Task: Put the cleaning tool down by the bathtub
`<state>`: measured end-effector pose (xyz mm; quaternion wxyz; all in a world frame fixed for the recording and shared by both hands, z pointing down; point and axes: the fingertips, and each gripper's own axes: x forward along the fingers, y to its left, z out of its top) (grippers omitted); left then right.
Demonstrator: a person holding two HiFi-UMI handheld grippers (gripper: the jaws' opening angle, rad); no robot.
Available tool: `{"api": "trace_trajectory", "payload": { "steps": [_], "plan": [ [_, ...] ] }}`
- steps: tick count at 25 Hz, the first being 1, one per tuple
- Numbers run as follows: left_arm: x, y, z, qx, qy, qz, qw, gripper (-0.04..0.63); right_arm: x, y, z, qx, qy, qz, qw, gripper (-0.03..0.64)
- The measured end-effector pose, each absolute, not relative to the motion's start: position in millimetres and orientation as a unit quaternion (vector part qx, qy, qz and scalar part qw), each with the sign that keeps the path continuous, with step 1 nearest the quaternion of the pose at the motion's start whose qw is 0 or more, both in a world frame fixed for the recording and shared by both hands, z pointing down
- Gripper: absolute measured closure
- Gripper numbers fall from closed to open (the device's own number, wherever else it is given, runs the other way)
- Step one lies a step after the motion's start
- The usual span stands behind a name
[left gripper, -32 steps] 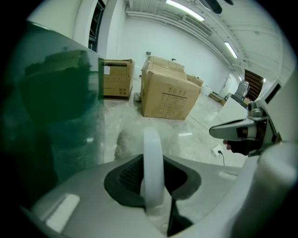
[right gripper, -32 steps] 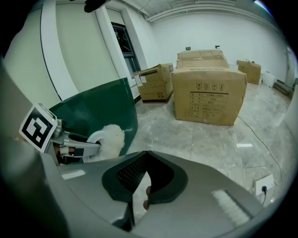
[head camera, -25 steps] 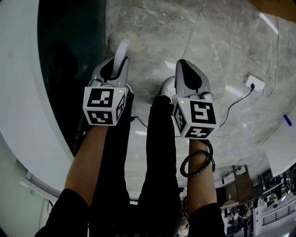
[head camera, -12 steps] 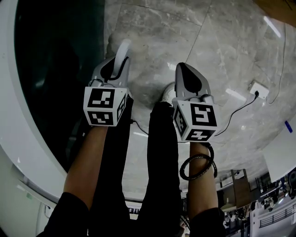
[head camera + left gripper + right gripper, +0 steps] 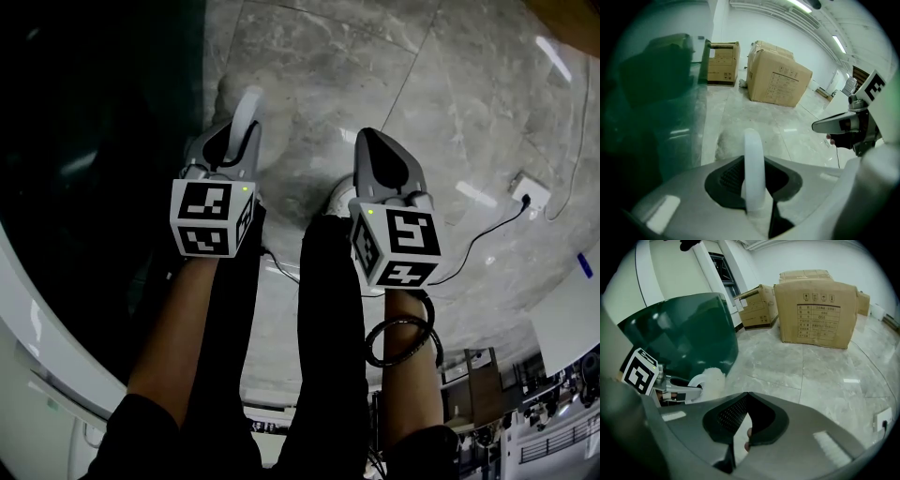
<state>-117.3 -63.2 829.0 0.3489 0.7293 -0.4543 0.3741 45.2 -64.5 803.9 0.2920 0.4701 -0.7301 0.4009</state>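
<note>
The cleaning tool has a white curved handle (image 5: 247,105) (image 5: 753,161) and a fluffy white head (image 5: 713,377) that reaches the floor beside the bathtub. My left gripper (image 5: 242,127) (image 5: 754,185) is shut on that handle, close to the tub's outer wall. The bathtub (image 5: 89,159) (image 5: 686,331) is dark green with a white rim (image 5: 23,323) and fills the left side. My right gripper (image 5: 377,142) (image 5: 739,430) hovers over the floor to the right, shut with nothing in it.
Grey marble floor tiles (image 5: 450,103) spread to the right. A white power socket (image 5: 521,190) with a black cable lies on them. Cardboard boxes (image 5: 818,312) (image 5: 776,77) stand further off. The person's black-trousered legs (image 5: 328,309) and a white shoe (image 5: 337,194) are below the grippers.
Both grippers stay almost where they were. The tub's dark inside now covers more of the left of the head view, and its white rim has slid down and left.
</note>
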Motion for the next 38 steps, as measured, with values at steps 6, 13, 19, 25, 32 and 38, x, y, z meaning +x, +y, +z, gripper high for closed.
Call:
{"api": "trace_trajectory", "payload": {
  "steps": [6,13,19,25,32,38],
  "plan": [
    [-127,-55,855,0.724,-0.457,0.380,0.350,0.509,41,-56,830,0.459,-0.731,0.404,0.303,0.598],
    [-134,-54,882,0.717,-0.466,0.379,0.353,0.509,35,-51,855,0.452,-0.733,0.407,0.305,0.598],
    [-133,-53,909,0.715,-0.468,0.374,0.360,0.509,34,-51,881,0.451,-0.731,0.412,0.305,0.598],
    [-135,-59,931,0.712,-0.474,0.369,0.363,0.509,32,-50,905,0.444,-0.732,0.416,0.308,0.598],
    [-138,-58,961,0.710,-0.474,0.372,0.365,0.509,27,-47,936,0.432,-0.733,0.418,0.317,0.598],
    [-144,-49,984,0.706,-0.468,0.382,0.368,0.509,25,-44,957,0.425,-0.736,0.418,0.321,0.598]
  ]
}}
